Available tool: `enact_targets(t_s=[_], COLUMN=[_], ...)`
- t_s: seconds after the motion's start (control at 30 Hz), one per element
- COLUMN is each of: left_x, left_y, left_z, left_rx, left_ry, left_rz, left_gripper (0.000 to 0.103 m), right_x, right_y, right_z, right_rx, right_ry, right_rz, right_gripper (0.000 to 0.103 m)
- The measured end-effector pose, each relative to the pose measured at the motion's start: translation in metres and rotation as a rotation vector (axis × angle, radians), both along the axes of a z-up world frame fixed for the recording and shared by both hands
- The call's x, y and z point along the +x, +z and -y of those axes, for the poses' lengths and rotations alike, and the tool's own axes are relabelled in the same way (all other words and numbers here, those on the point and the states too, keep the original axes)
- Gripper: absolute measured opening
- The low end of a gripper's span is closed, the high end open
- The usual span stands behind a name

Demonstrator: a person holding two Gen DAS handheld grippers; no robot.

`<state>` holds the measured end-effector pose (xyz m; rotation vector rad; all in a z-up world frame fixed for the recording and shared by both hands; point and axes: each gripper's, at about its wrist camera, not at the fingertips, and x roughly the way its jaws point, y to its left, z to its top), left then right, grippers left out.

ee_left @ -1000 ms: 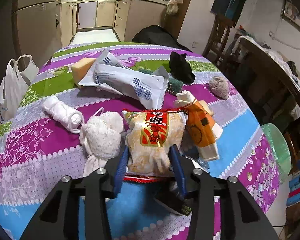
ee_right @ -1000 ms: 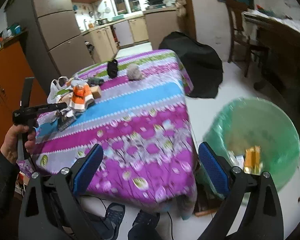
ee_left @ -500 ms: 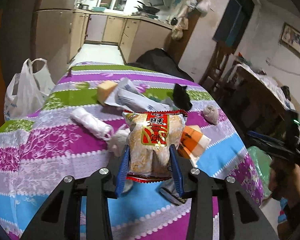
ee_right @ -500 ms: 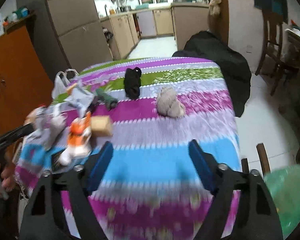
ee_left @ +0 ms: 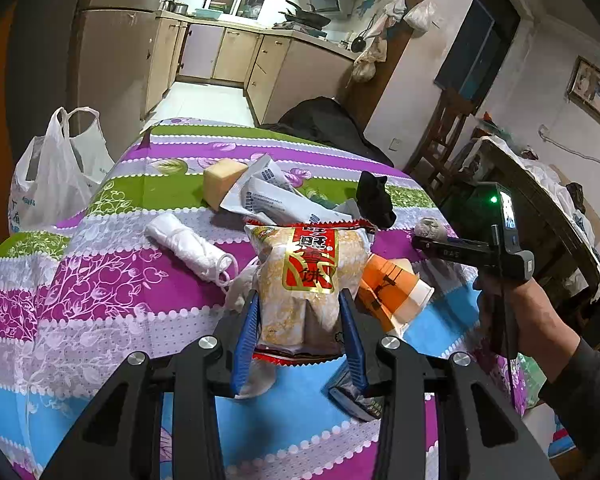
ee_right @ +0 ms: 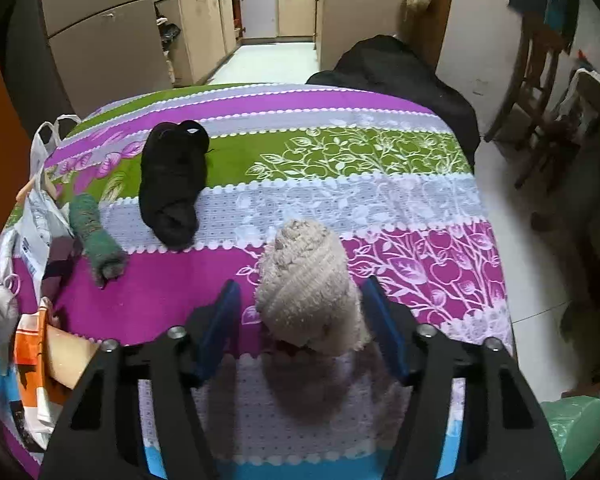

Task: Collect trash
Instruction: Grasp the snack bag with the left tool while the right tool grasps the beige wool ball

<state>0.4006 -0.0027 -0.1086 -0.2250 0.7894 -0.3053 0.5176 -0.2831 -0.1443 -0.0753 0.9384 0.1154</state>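
Observation:
In the left wrist view my left gripper (ee_left: 298,300) is shut on a yellow and red snack packet (ee_left: 312,272), which it holds up off the striped tablecloth (ee_left: 100,292). In the right wrist view my right gripper (ee_right: 300,284) straddles a beige rolled cloth (ee_right: 308,288) lying on the table. Its jaws are closing, and a small gap still shows on each side of the roll. An orange and white carton (ee_left: 392,292) lies just right of the packet.
On the table lie a black sock (ee_right: 172,184), a green roll (ee_right: 96,236), a white rolled bag (ee_left: 188,244), a printed mailer (ee_left: 268,200) and a yellow block (ee_left: 220,180). A green-lined bin (ee_right: 572,420) stands off the table's right edge. A white plastic bag (ee_left: 52,176) hangs at the left.
The right gripper swung from beside the green bin to over the table, came down around the beige roll, and its jaws narrowed. The left gripper lifted the snack packet a little.

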Motion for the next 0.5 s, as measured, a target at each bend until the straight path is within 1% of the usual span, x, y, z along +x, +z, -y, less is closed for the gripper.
enact_targets(t_s=[0.03, 0.07, 0.17, 0.27, 0.37, 0.4, 0.5], left_x=[0.001, 0.001, -0.002, -0.006, -0.013, -0.017, -0.034], left_y=[0.000, 0.000, 0.003, 0.005, 0.010, 0.014, 0.032], left_z=[0.001, 0.004, 0.012, 0.016, 0.019, 0.022, 0.031], left_rx=[-0.001, 0.003, 0.045, 0.046, 0.048, 0.058, 0.069], left_ry=[0.000, 0.004, 0.022, 0.040, 0.064, 0.072, 0.084], left_rz=[0.000, 0.003, 0.026, 0.034, 0.055, 0.070, 0.126], left_gripper=[0.040, 0.040, 0.040, 0.040, 0.040, 0.040, 0.040], right_x=[0.000, -0.002, -0.012, -0.033, -0.071, -0.090, -0.128], right_y=[0.000, 0.001, 0.011, 0.030, 0.057, 0.067, 0.089], right_z=[0.000, 0.001, 0.002, 0.002, -0.005, -0.010, -0.020], right_rx=[-0.008, -0.014, -0.024, -0.007, 0.044, 0.054, 0.069], right_ry=[-0.001, -0.005, -0.010, -0.008, 0.008, 0.022, 0.052], right_rz=[0.003, 0.004, 0.045, 0.114, 0.191, 0.225, 0.295], right_gripper=[0.040, 0.036, 0.033, 0.033, 0.033, 0.033, 0.033])
